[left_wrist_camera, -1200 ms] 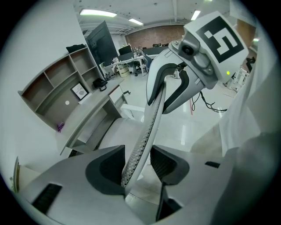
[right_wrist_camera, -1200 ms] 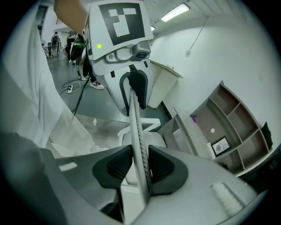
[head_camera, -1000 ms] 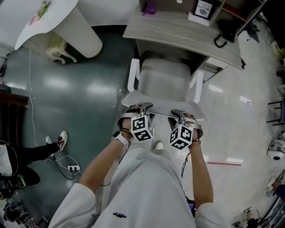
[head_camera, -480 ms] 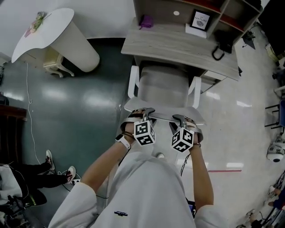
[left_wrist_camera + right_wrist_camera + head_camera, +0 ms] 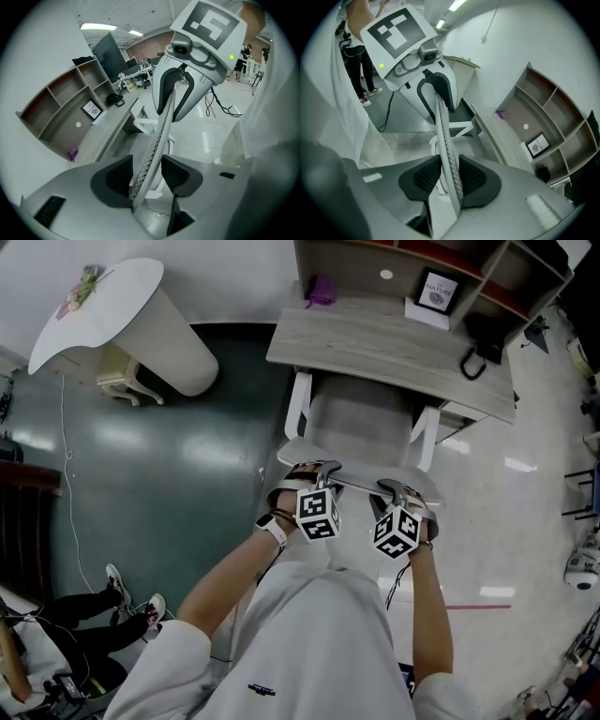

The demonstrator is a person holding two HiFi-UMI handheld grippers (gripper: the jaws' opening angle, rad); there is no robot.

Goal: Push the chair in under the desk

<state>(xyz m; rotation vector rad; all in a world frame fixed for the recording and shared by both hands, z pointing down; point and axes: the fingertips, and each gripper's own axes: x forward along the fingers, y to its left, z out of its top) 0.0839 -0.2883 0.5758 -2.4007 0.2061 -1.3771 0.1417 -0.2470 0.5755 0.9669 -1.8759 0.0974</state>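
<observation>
Straddling the top rim of the white office chair with a perforated backrest point(image 5: 361, 418), the left gripper point(image 5: 321, 468) and the right gripper point(image 5: 396, 487) sit side by side, the left one nearer the rim's left end. The left gripper's jaws have just been opening and now stand spread: the thin rim runs between the pads with a clear gap on one side, so nothing is squeezed. The right gripper's jaws are drawn in on the same rim, both dark ribbed pads pressing its faces. The chair faces the grey wood-grain desk point(image 5: 375, 338), its seat tucked partly beneath the desk's near edge and the front ends of its two white armrests point(image 5: 298, 404) at that edge. Compared with a second ago the chair is further in: less of the seat shows in front of the near edge, the backrest stands closer to the desk, and both grippers have gone forward with it. On the desk, a small purple object point(image 5: 322, 290) lies at the far left corner, a black-framed picture point(image 5: 438, 292) stands by the far edge right of the middle, and a black object with a loop handle point(image 5: 483, 338) sits at the right end. An open shelf unit with brown compartments point(image 5: 525, 273) rises along the far edge.
</observation>
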